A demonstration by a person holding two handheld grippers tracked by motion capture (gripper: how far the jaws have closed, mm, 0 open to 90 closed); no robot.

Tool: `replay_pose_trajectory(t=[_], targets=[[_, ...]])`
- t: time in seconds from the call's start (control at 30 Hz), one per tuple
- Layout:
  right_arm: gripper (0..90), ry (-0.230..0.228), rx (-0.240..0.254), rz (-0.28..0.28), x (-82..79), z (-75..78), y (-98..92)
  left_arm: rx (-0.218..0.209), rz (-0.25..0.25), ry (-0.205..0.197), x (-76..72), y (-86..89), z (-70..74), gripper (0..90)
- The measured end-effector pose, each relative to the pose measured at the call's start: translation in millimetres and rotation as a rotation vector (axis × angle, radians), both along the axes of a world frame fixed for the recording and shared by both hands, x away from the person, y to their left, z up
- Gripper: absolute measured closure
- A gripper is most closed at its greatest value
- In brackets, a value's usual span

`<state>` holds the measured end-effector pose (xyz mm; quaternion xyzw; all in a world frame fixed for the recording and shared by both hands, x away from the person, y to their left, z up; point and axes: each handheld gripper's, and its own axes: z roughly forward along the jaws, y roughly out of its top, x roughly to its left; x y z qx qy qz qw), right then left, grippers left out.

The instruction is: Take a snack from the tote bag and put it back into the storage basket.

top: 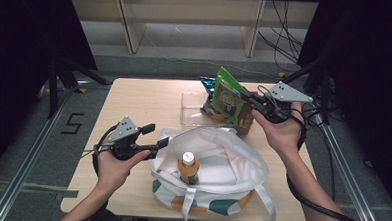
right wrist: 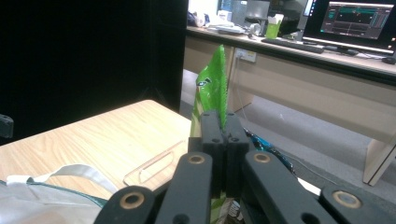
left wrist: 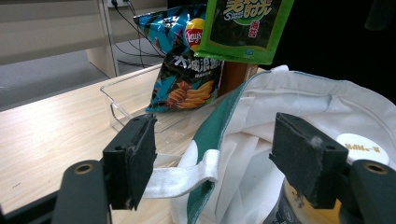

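Two snack bags: one green bag point(top: 228, 96) and one blue chip bag point(left wrist: 187, 60). One white tote bag point(top: 221, 164), one capped bottle point(top: 188, 166), one clear plastic tray point(top: 191, 110), one wooden table point(top: 139, 100). Two handheld grippers: left gripper point(top: 158, 141), right gripper point(top: 248, 99).

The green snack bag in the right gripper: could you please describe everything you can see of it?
The green snack bag is a glossy foil-like packet, bright green with a dark printed panel and yellow lettering. The right gripper is shut on its edge and holds it upright in the air, above the clear tray and in front of the blue chip bag. In the right gripper view it shows edge-on, rising between the closed jaws.
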<state>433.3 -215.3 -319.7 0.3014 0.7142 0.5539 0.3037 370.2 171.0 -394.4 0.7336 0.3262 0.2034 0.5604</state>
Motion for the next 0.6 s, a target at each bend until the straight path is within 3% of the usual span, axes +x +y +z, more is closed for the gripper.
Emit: replay_pose_trajectory(t=[0.27, 0.37, 0.43, 0.47, 0.6], targets=[[90.0, 0.033, 0.004, 0.008, 3.1, -3.8, 3.3, 0.004, -0.002, -0.002, 0.1, -0.3, -0.3, 29.8], [90.0, 0.007, -0.013, 0.006, 5.9, -4.3, 3.4, 0.005, -0.002, 0.000, 0.3, -0.3, -0.3, 29.8], [90.0, 0.034, 0.004, 0.004, 5.0, -5.4, 6.4, 0.006, -0.002, 0.000, 0.4, -0.4, -0.5, 29.8], [90.0, 0.005, -0.015, 0.005, 6.8, -5.2, 5.4, 0.005, -0.002, 0.000, 0.3, -0.4, -0.5, 29.8], [90.0, 0.004, -0.017, -0.001, 9.0, -6.6, 6.4, 0.005, -0.002, -0.002, 0.3, -0.3, 0.1, 29.8]])
